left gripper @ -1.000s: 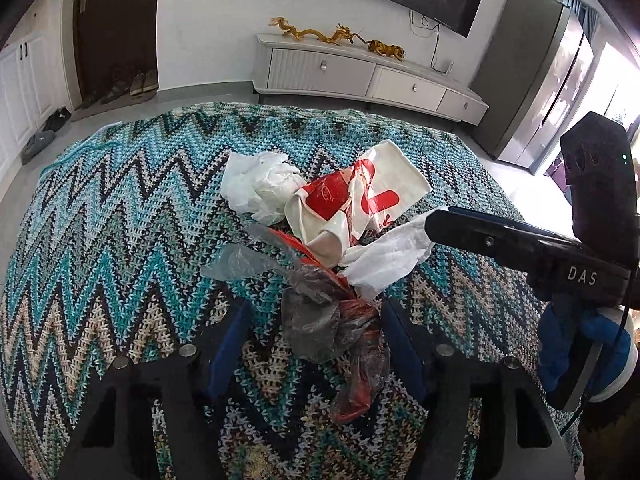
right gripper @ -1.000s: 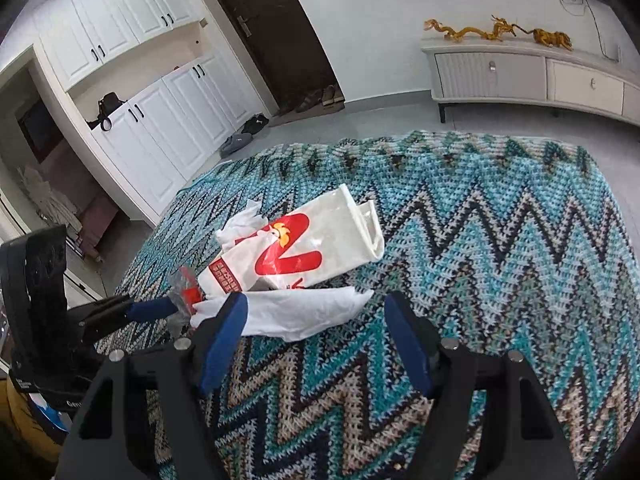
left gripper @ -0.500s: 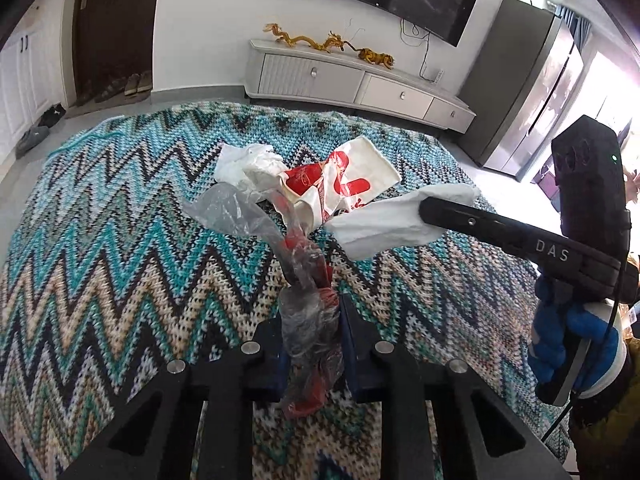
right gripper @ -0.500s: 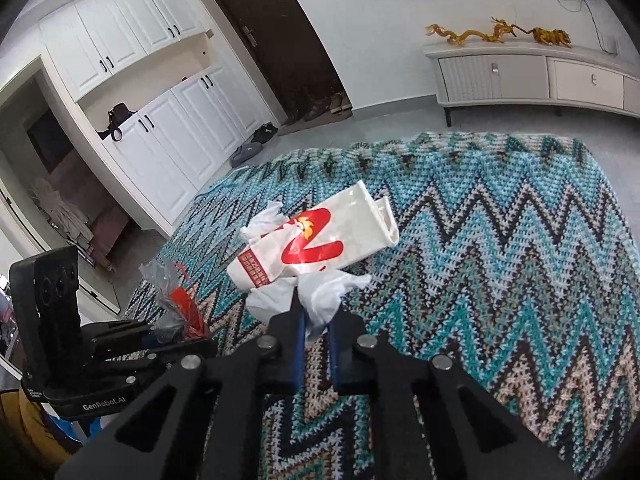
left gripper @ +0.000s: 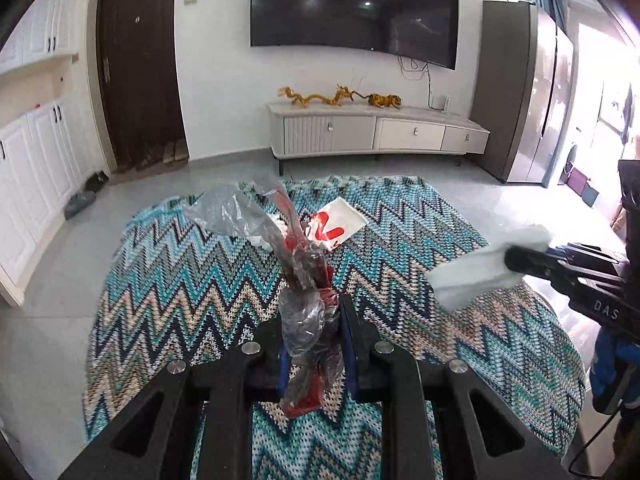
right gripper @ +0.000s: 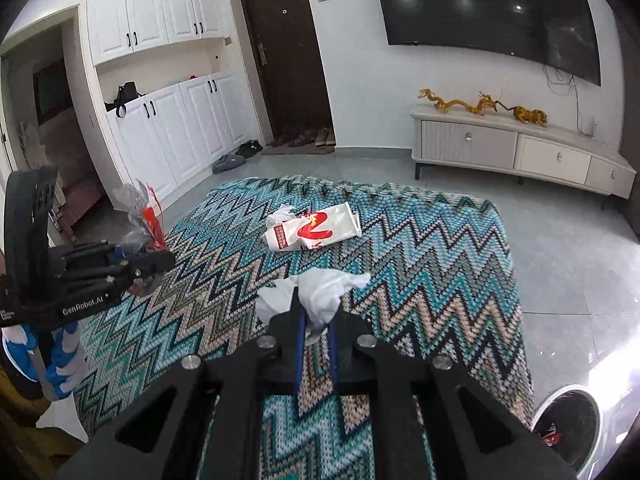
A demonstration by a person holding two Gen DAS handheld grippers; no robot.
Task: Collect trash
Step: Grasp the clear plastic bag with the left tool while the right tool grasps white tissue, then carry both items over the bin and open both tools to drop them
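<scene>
From the left wrist, the left hand-held gripper (left gripper: pixel 312 344), open around it a second ago, is now clenched on the clear-and-red plastic wrapper (left gripper: pixel 298 280) and holds it above the zigzag rug (left gripper: pixel 180 280). From the right wrist, the right hand-held gripper (right gripper: pixel 316 344), likewise open before, now pinches the white tissue (right gripper: pixel 320 292) off the rug. Only this view shows the red-and-white bag (right gripper: pixel 316 230) whole on the rug and a bin (right gripper: pixel 568 428) at lower right.
</scene>
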